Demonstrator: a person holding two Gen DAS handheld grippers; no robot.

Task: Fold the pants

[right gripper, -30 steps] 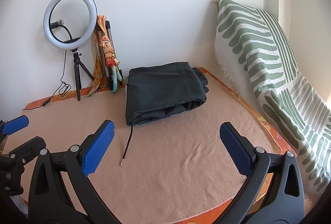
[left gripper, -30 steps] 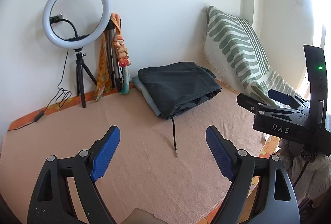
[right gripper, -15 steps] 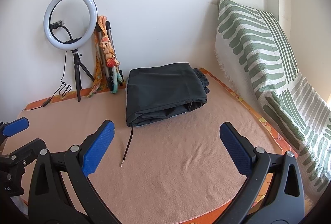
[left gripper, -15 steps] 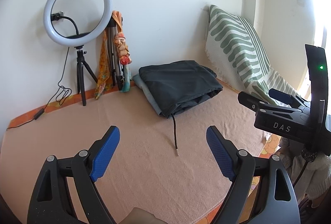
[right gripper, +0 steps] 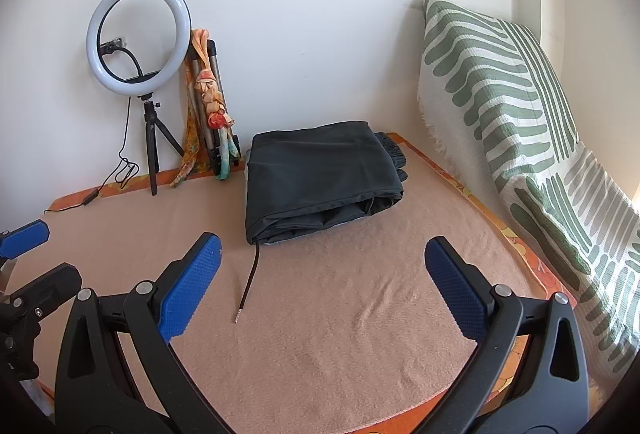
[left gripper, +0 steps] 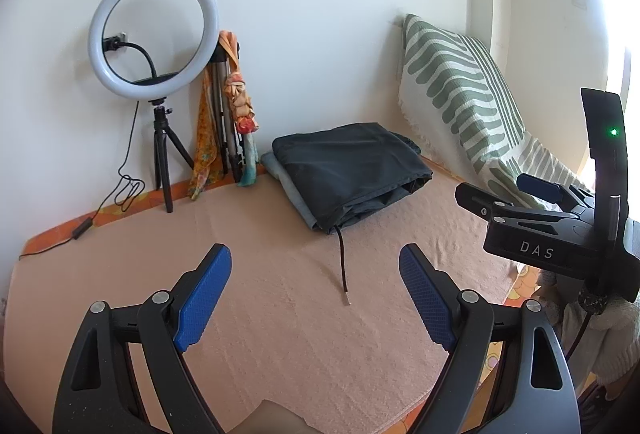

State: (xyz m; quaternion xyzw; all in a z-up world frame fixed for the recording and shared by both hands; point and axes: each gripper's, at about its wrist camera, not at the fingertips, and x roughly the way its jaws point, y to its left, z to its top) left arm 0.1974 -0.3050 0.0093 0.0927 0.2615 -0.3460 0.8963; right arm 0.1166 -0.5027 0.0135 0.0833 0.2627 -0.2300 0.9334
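Against the far wall, the dark pants (right gripper: 320,177) lie folded into a thick bundle on the peach blanket (right gripper: 340,334), resting partly on a grey garment (left gripper: 286,179), with a black drawstring (right gripper: 248,278) trailing toward the near side. Compared with a second ago almost nothing has changed: the bundle and cord lie as before, and both views have only drifted a touch. The left gripper (left gripper: 316,294) and the right gripper (right gripper: 320,282) hover over the near blanket, jaws wide apart and holding nothing, well short of the pants. Between the grippers and the bundle the blanket is open and flat. A ring light (right gripper: 138,37) on its tripod and a scarf-draped stand (right gripper: 210,105) crowd the far-left corner, just beside the pants, and a green-striped cushion (right gripper: 520,121) lines the right edge, where an orange border (right gripper: 480,205) shows.
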